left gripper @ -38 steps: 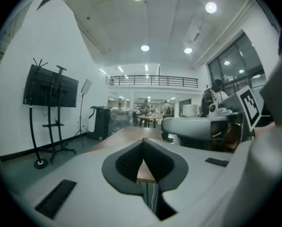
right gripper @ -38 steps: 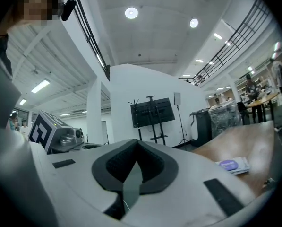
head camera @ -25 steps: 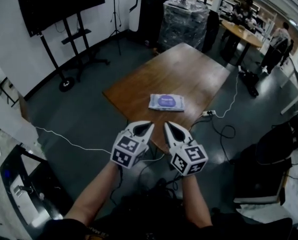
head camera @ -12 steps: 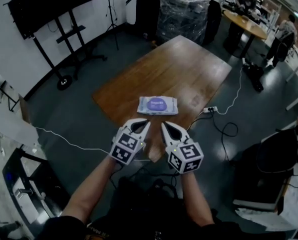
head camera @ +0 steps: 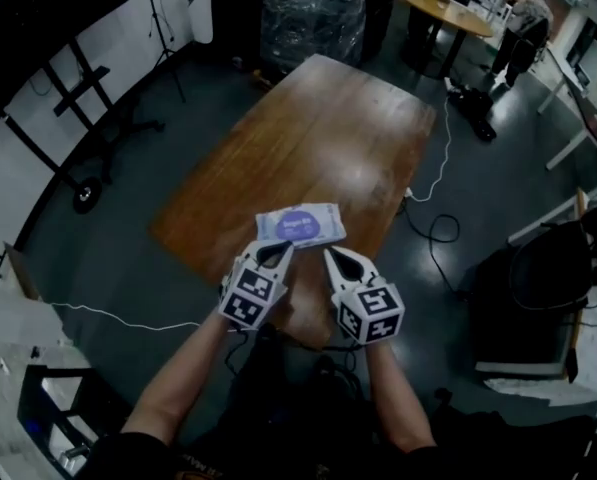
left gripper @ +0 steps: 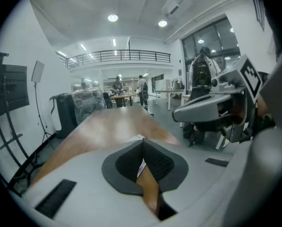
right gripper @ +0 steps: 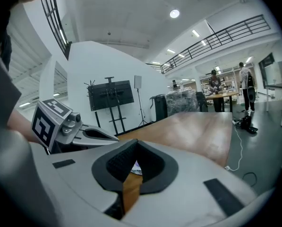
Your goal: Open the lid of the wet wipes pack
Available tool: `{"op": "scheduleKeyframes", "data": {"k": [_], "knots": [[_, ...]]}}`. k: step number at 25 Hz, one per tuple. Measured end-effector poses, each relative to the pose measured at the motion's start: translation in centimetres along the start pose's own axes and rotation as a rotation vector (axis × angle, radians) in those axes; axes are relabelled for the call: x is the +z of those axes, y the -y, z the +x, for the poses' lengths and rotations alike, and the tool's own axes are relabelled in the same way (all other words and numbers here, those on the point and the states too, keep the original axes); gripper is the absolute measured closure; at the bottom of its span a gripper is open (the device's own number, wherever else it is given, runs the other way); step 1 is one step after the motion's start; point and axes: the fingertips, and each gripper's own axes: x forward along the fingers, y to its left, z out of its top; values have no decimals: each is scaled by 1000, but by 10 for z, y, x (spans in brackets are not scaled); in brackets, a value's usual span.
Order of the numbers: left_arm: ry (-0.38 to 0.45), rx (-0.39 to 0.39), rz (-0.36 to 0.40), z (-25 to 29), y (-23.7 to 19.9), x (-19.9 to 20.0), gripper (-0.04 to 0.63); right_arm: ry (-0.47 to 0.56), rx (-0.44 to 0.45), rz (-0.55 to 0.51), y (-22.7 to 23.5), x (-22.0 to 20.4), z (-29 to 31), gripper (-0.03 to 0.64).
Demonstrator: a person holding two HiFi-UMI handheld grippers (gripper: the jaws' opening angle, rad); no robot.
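left claw (head camera: 282, 252): clenched, tips pressed together on nothing, as its own view (left gripper: 142, 144) showed; it hung over the near edge of the table, just short of the pack.
right claw (head camera: 334, 257): likewise clenched and empty, tips meeting in its own view (right gripper: 135, 146); it sat just beside the left one, both pointing away from the person.
wet wipes pack (head camera: 300, 225): lay flat on the table, close to its near edge, just beyond both claw tips; whether the left tip touched it could not be told.
lid (head camera: 299, 224): a purple oval on the pack's top face, lying flat.
table (head camera: 328, 128): a wooden top, glossy under the ceiling lights, with the pack at its near end.
forearms (head camera: 183, 378): bare, reaching in from the bottom of the head view, one behind each marker cube.
floor (head camera: 128, 218): dark, with a white cable (head camera: 446, 138) trailing past the table's right side.
room: a black screen (head camera: 28, 28) on a stand stood at left, a plastic-wrapped pallet (head camera: 313, 8) beyond the table's far end, and a person (head camera: 526, 18) near a round table (head camera: 443, 3) further back.
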Motion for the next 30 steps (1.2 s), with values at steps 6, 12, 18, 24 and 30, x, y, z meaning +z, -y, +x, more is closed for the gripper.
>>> {"op": "scheduleKeyframes", "data": {"k": [6,12,18,24,30], "knots": [[-59,-120,33,44,-22,-19,589,-80,-157,1,27,-13,35,606],[-115,-222,95,70,-18,-33,588,-198,-268,-30,64,-37,58,606],[-184,-263,112,90,-14,-45,494,-276,-251,-13,90,-70,85,606],[-274,-244,241,102,-16,-58,409,-361,-235,16,101,-94,97,606],[-326,-251,367,105,-17,-66,350,-412,-176,14,100,-106,106,606]]}}
